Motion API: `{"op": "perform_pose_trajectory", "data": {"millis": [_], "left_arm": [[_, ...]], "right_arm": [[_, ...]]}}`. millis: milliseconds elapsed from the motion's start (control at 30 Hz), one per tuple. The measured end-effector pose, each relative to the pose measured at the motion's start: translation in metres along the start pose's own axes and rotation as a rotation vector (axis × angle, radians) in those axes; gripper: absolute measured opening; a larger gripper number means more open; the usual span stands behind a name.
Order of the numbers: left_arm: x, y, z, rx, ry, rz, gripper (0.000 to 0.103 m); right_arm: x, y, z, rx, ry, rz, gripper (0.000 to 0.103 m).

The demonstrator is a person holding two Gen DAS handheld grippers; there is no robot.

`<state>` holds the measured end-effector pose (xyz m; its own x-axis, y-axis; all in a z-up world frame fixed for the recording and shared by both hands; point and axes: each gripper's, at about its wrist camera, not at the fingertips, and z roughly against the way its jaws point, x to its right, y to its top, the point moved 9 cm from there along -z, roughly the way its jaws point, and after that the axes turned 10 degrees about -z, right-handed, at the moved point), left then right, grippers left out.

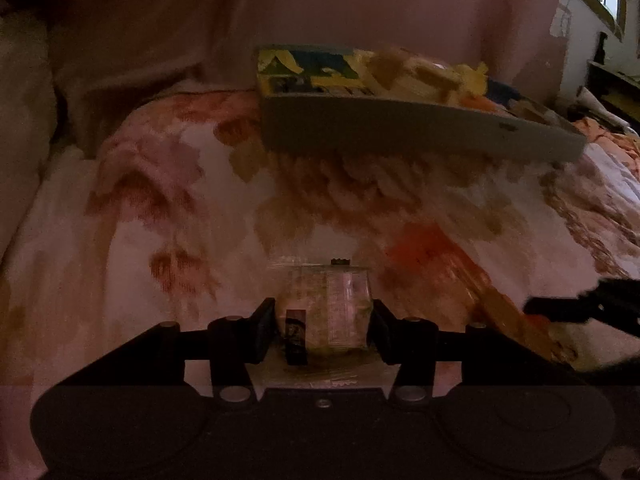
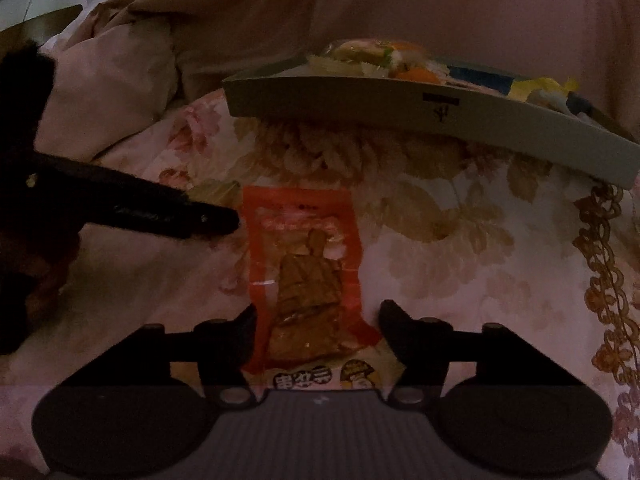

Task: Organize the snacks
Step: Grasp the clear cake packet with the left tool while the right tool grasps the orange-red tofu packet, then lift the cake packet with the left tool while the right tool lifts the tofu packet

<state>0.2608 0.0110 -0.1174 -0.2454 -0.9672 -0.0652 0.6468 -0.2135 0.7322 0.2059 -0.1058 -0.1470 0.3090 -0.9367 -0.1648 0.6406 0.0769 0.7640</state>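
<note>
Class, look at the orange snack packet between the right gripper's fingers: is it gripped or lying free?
Lying free. The orange snack packet lies flat on the floral bedspread; the right gripper stands open, a gap beside one finger.

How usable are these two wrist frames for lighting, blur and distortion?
Left wrist view: dim with a reddish cast, motion blur smearing the gray tray and the floral bedspread; the clear packet in the left tongs stays fairly sharp. Right wrist view: equally dim, steadier, the orange packet legible; fisheye bends the tray edge in both.
</note>
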Motion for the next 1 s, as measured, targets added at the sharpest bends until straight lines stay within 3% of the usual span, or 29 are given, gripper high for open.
{"op": "perform_pose_trajectory", "data": {"millis": [400,633,1000], "left_arm": [[0.034,-0.035,0.050,-0.042,-0.032,0.010,0.051],[0.046,-0.043,0.062,-0.046,-0.040,-0.001,0.051],[0.049,-0.043,0.054,-0.049,-0.051,-0.009,0.052]], "right_arm": [[-0.011,-0.033,0.041,-0.088,-0.059,-0.018,0.064],[-0.013,-0.040,0.053,-0.069,-0.052,-0.065,0.067],[-0.008,-0.039,0.036,-0.007,0.018,-0.106,0.089]]}}
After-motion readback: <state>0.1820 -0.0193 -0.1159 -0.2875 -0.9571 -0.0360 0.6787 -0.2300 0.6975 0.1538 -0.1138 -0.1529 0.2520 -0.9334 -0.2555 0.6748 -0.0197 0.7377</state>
